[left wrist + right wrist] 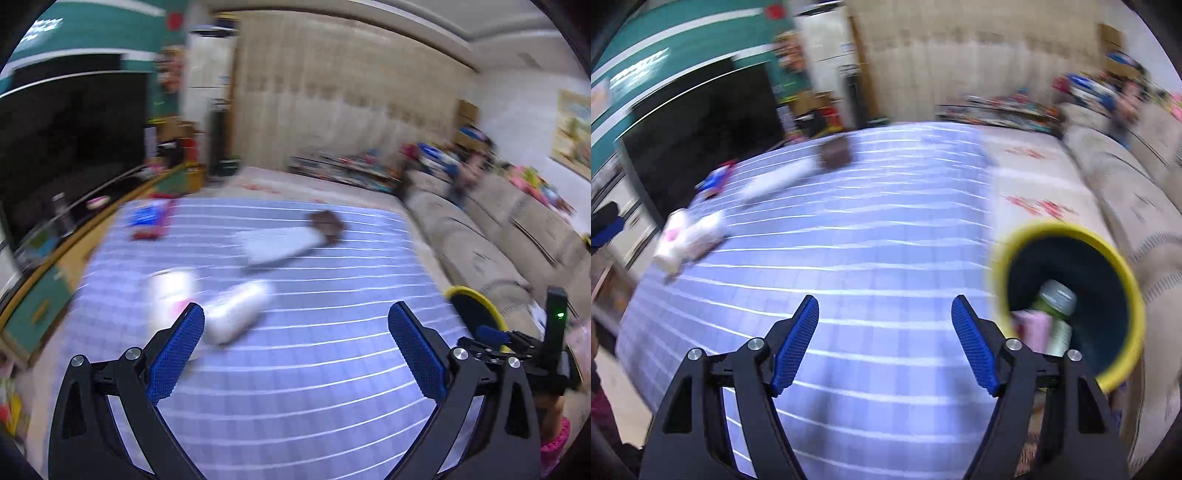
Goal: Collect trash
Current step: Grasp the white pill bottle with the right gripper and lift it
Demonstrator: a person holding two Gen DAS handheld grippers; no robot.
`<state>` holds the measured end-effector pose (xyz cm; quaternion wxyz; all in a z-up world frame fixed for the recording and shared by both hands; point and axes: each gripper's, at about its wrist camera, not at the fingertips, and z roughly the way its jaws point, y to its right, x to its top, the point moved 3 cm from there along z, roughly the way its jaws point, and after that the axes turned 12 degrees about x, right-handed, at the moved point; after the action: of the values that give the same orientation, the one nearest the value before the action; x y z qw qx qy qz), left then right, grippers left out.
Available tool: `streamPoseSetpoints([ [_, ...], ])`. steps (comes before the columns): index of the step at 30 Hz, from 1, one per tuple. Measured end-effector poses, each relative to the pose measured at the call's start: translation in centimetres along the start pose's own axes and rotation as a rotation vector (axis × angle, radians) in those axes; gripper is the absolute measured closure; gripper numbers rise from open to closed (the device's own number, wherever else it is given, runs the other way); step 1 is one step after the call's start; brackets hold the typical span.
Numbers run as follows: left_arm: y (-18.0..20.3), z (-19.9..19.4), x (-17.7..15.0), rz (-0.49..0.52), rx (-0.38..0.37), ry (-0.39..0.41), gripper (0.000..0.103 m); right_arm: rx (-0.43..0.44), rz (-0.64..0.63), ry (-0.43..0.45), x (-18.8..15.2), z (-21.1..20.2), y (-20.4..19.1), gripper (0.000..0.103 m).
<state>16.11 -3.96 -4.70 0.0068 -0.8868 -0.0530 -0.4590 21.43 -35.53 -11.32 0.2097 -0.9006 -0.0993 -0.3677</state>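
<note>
**Two wrist views over the striped mat**

Both fisheye cameras look forward and downward across the blue striped mat (295,354) toward the curtain wall. The right view stands close to the yellow-rimmed bin (1123,266); both share, perhaps, the same blurred white litter.

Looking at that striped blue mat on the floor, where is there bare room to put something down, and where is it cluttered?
The widest bare stretch is the near part of the mat, between the white bottles on its left and the yellow-rimmed bin on its right. The far right corner toward the sofa also looks bare. The left and far-middle part is crowded: bottles, a white packet and a blue wrapper.
</note>
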Motion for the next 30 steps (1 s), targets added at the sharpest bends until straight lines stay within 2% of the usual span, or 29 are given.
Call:
streamPoseSetpoints([
  [2, -3.8, -0.6, -0.9, -0.047, 0.073, 0.005, 0.005, 0.064, -0.057, -0.024, 1.1, 2.0, -3.1, 0.032],
  [4, -6.6, -0.9, -1.9, -0.074, 0.113, 0.003, 0.005, 0.125, -0.122, -0.054, 2.1, 4.2, -6.3, 0.032],
  [8, -9.3, -0.7, -3.3, -0.116, 0.116, -0.022, 0.005, 0.219, -0.244, -0.103, 3.4, 7.8, -11.8, 0.031],
  [12, -10.6, -0.3, -4.2, -0.147, 0.104, -0.031, 0.005, 0.257, -0.320, -0.139, 4.2, 10.5, -15.2, 0.024],
  [17, -11.3, 0.3, -4.7, -0.174, 0.094, -0.043, 0.005, 0.312, -0.370, -0.190, 5.2, 14.4, -17.9, 0.019],
  [30, -12.3, 2.2, -5.7, -0.210, 0.087, -0.079, 0.005, 0.304, -0.430, -0.255, 6.5, 19.7, -19.0, 0.012],
])
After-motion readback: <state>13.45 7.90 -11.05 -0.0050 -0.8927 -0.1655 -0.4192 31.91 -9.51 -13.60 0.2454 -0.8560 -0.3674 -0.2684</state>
